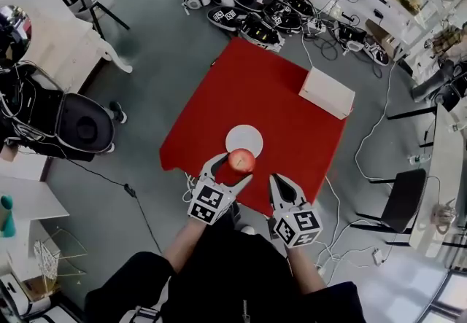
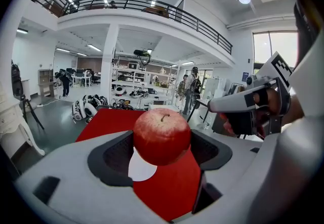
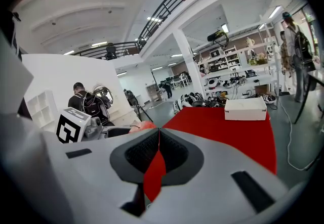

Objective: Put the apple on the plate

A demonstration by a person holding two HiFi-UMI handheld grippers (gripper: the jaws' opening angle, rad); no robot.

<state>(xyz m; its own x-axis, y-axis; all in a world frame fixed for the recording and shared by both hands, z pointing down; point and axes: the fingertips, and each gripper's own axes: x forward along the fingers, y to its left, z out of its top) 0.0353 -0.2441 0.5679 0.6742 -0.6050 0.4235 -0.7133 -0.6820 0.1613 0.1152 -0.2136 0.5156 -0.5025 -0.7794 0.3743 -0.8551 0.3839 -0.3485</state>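
My left gripper point(image 1: 235, 167) clamps the apple point(image 1: 241, 161); the right gripper point(image 1: 280, 181) is closed and empty. Height seems unclear, so a drop may roll it off the plate point(image 1: 244, 138).

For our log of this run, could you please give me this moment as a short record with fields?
surface: red table
apple: red, held off the table between the left gripper's jaws
plate: white, round, bare, on the table just beyond the apple
left gripper: shut on the apple
right gripper: shut, nothing between its jaws
other item: white box at the table's far right
task status: apple not yet on the plate
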